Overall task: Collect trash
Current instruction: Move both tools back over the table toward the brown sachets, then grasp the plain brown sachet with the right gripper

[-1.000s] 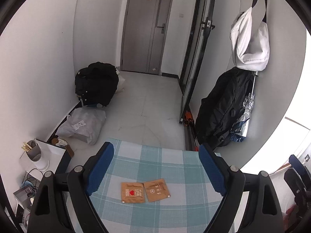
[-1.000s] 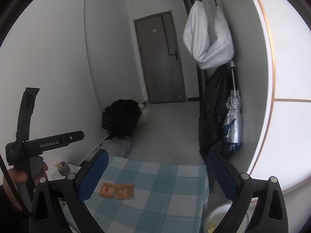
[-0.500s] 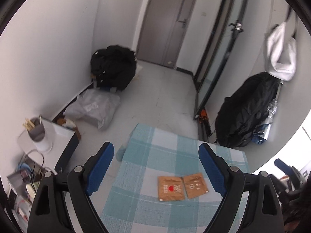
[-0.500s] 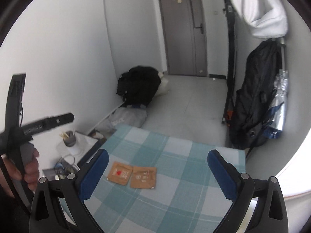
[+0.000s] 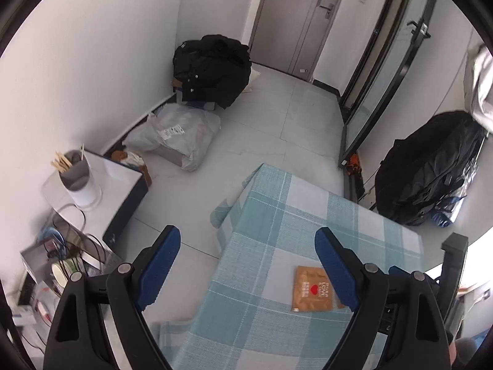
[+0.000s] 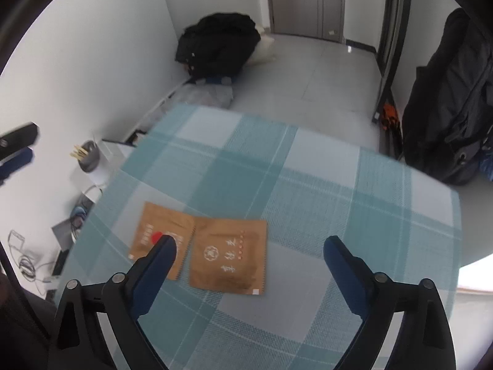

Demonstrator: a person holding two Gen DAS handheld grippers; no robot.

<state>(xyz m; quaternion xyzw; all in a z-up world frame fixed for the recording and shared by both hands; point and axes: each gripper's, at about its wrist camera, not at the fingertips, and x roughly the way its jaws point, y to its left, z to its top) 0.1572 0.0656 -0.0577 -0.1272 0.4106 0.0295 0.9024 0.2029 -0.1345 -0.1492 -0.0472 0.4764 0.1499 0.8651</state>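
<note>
While both grippers' fingers (image 6: 160,259) gape empty, a grey cup (image 5: 75,175) holds wooden sticks (image 5: 63,161).

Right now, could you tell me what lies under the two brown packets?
Both the heart packet and the plain packet lie flat on the teal checked tablecloth. Anything beneath them is covered.

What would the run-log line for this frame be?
phase: approach | right gripper: open, above two brown packets | packet with characters between jaws | heart packet beside it | left gripper: open, empty | surface: checked tablecloth
</note>
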